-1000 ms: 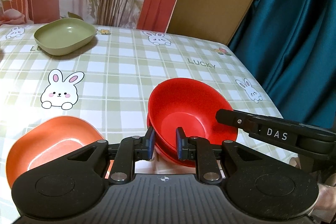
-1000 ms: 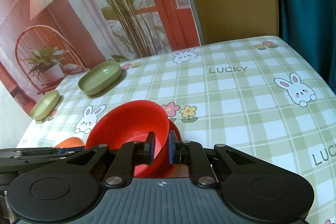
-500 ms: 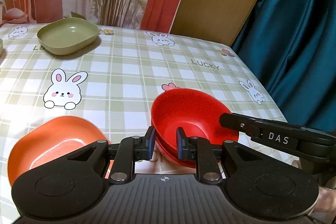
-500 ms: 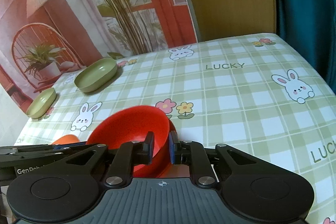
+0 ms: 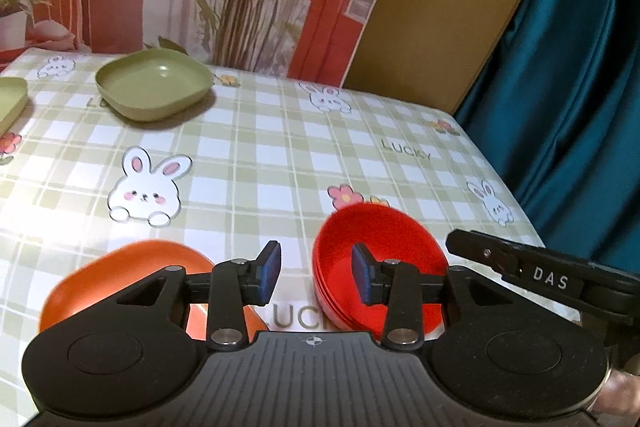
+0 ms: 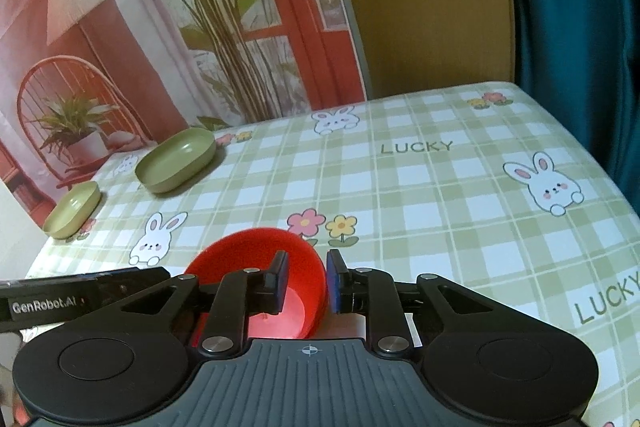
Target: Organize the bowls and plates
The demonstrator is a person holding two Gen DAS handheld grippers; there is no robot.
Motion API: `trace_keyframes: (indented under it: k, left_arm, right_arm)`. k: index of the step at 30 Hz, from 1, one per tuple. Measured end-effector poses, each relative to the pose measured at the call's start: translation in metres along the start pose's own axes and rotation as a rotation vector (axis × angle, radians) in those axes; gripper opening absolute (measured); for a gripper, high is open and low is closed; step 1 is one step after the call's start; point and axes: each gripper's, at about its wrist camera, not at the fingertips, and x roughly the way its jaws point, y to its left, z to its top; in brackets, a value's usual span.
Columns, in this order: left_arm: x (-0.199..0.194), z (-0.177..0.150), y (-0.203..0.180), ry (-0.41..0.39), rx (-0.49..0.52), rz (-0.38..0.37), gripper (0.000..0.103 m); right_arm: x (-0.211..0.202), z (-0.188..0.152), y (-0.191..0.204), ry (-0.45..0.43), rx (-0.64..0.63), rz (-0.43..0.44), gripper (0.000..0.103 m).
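1. The left gripper [image 5: 314, 269] is opening, its jaws straddling the near rim of the stacked glossy red plastic bowls [image 5: 380, 267] without touching.
2. The right gripper [image 6: 307, 281], slightly parted, straddles the bowls' right rim.
3. Beneath them lies a green-checked "LUCKY" bunny tablecloth [image 6: 420, 187]; teal curtain [image 5: 580, 87] beyond.
4. Gripper writing: "DAS", "GenRobot.AI".

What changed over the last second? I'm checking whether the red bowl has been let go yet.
The left gripper is opening: its pads, earlier pinching the near rim of the red bowls, now stand apart with the rim between them, released. The right gripper widened only slightly, its pads still straddling the right rim. The bowls now sit nested on the tablecloth. The orange plate and green dish stayed put.
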Motion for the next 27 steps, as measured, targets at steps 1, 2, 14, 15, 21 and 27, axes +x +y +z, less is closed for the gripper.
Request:
trace_keyframes:
  k: [1, 2, 14, 15, 21, 27]
  left_arm:
    - [-0.003, 0.003, 0.002, -0.01, 0.0, 0.001, 0.041]
    - [-0.006, 0.005, 0.004, -0.019, 0.0, 0.003, 0.041]
    - [-0.058, 0.03, 0.058, -0.101, -0.031, 0.055, 0.041]
    - [-0.063, 0.031, 0.065, -0.108, -0.033, 0.069, 0.041]
    - [-0.095, 0.034, 0.115, -0.135, -0.076, 0.155, 0.041]
    - [-0.121, 0.037, 0.159, -0.164, -0.117, 0.235, 0.041]
  right_arm:
    - [-0.001, 0.001, 0.001, -0.003, -0.003, 0.0, 0.02]
    - [-0.002, 0.002, 0.002, -0.006, -0.006, 0.001, 0.02]
    - [-0.01, 0.015, 0.025, -0.032, -0.039, 0.008, 0.021]
    - [-0.01, 0.015, 0.027, -0.033, -0.04, 0.009, 0.021]
    - [-0.005, 0.017, 0.047, -0.025, -0.048, 0.03, 0.021]
    - [0.007, 0.018, 0.079, -0.003, -0.094, 0.056, 0.021]
